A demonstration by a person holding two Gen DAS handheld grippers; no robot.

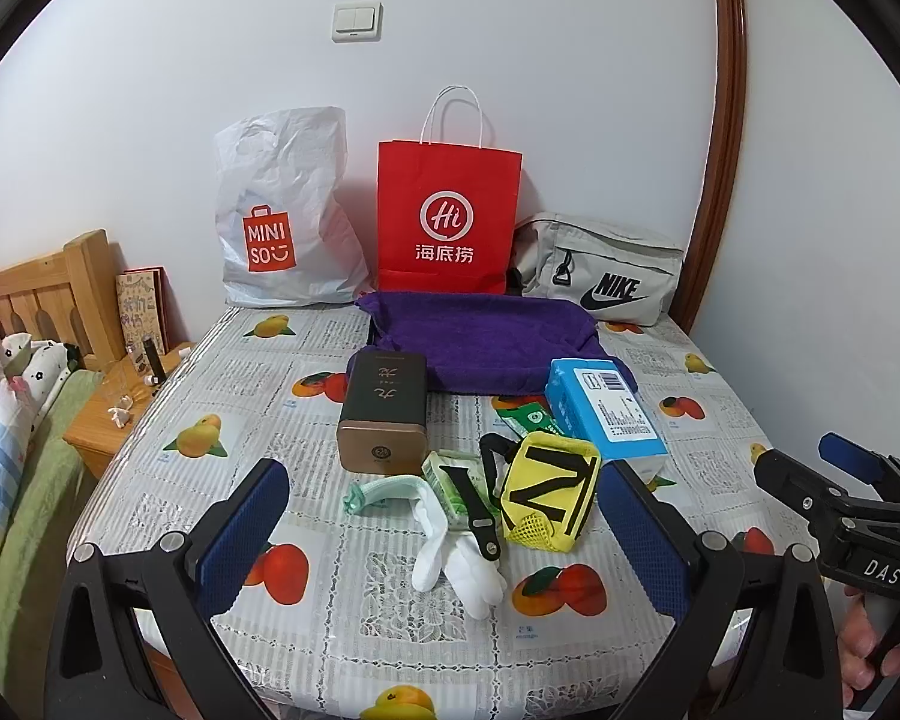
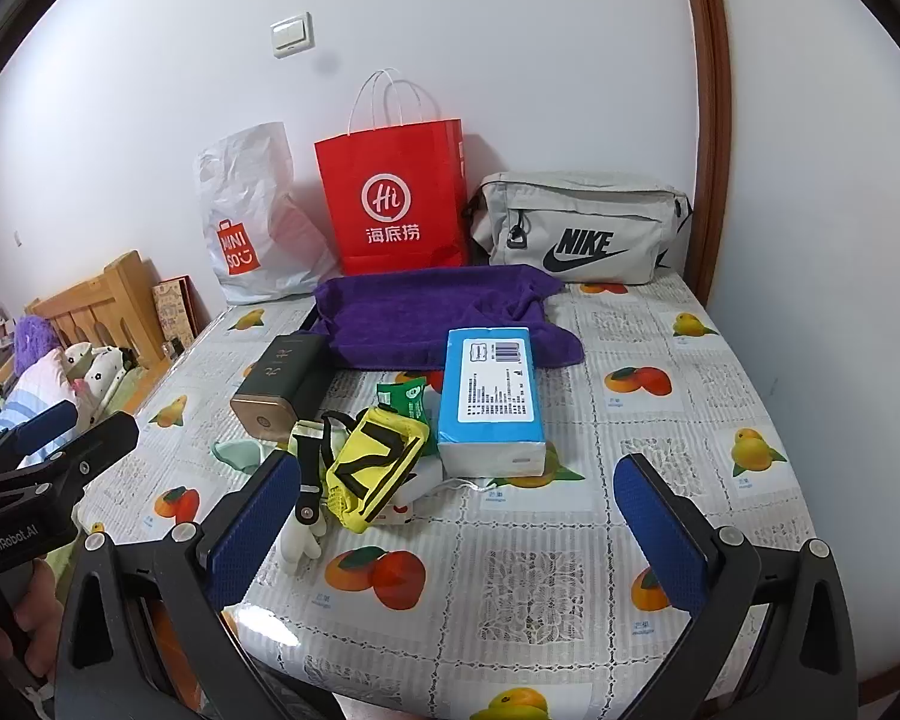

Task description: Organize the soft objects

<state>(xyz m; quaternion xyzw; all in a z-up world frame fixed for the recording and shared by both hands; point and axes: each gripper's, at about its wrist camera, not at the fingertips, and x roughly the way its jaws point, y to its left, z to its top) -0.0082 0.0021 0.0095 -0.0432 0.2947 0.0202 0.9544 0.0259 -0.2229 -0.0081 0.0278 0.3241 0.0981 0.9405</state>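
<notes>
A white glove [image 1: 456,564] lies on the table between the fingers of my open left gripper [image 1: 447,516]. Just beyond it sit a yellow mesh pouch [image 1: 549,492] with a black strap [image 1: 471,510], a mint-green cloth piece [image 1: 384,489], a blue tissue pack [image 1: 606,408] and a purple towel [image 1: 486,336]. My right gripper [image 2: 459,516] is open over bare tablecloth, with the yellow pouch [image 2: 378,468] and tissue pack [image 2: 489,396] ahead to its left. Each gripper shows in the other's view, the right [image 1: 810,459] and the left [image 2: 87,420].
A brown tin box [image 1: 381,414] and a green packet [image 1: 525,417] lie among the items. Against the wall stand a white Miniso bag [image 1: 282,216], a red paper bag [image 1: 447,216] and a grey Nike bag [image 1: 600,267]. A bed and nightstand [image 1: 108,414] are left of the table.
</notes>
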